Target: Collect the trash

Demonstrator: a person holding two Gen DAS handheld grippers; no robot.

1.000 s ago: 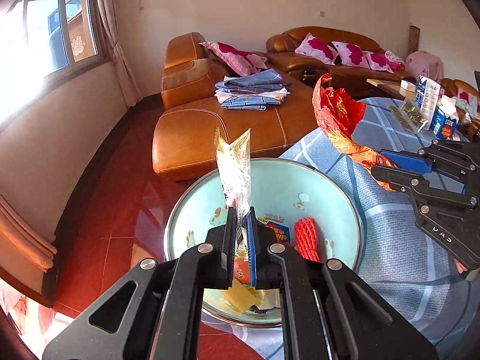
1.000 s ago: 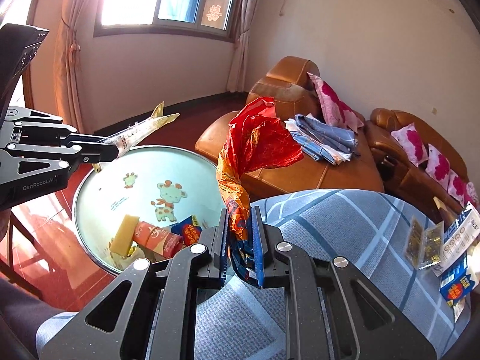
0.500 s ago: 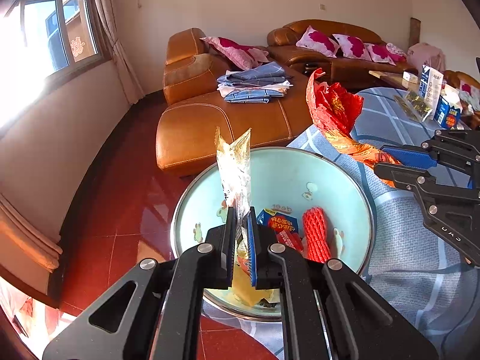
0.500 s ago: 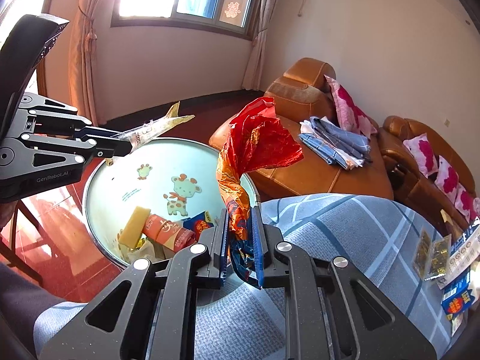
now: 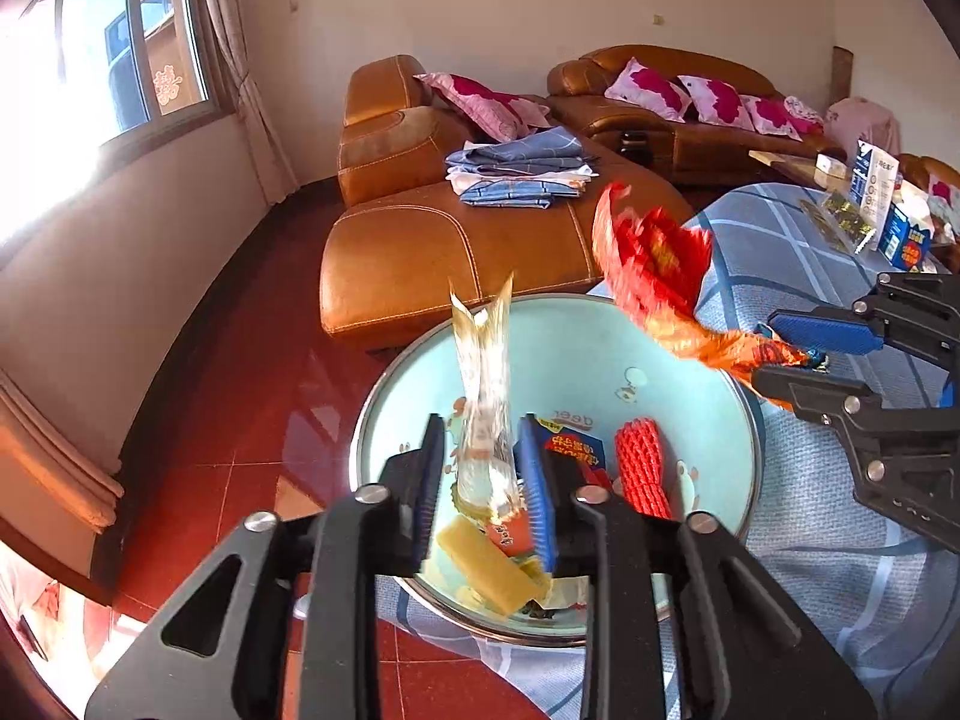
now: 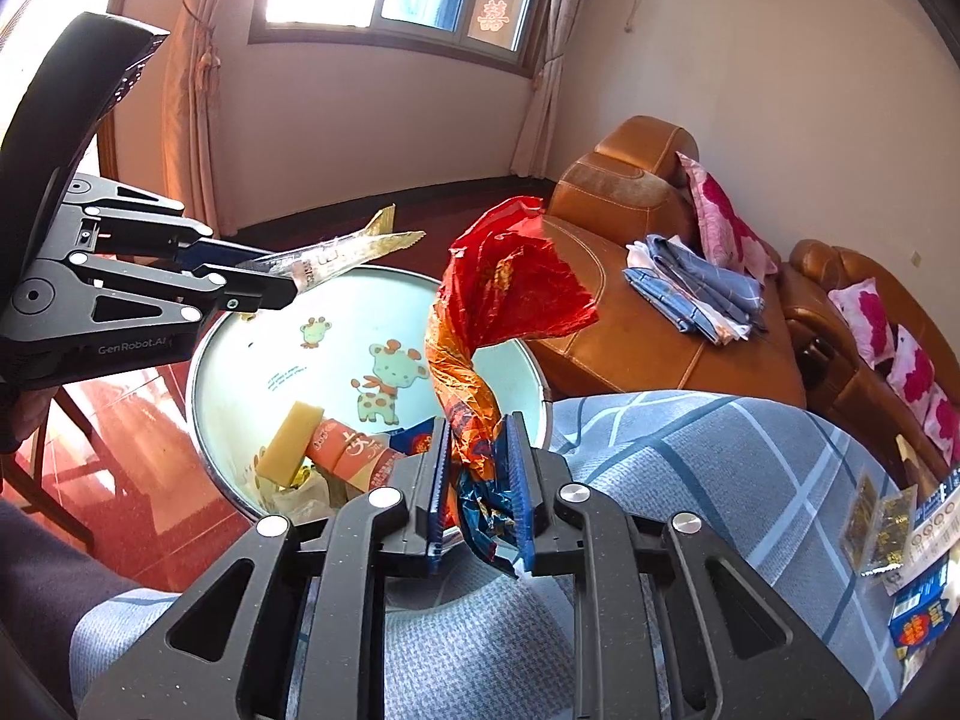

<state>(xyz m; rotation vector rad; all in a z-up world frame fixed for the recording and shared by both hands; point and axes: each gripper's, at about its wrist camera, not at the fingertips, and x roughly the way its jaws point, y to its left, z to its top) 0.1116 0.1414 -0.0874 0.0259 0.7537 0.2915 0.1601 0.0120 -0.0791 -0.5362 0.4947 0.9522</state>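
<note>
Now both tools' jaws wider than before.

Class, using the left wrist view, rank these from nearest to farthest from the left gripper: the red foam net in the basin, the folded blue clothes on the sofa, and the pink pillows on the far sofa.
From the left gripper:
1. Red foam net, just right, in the basin.
2. Folded blue clothes, ahead on the near sofa.
3. Pink pillows, farthest, on the back sofa at upper right.
</note>
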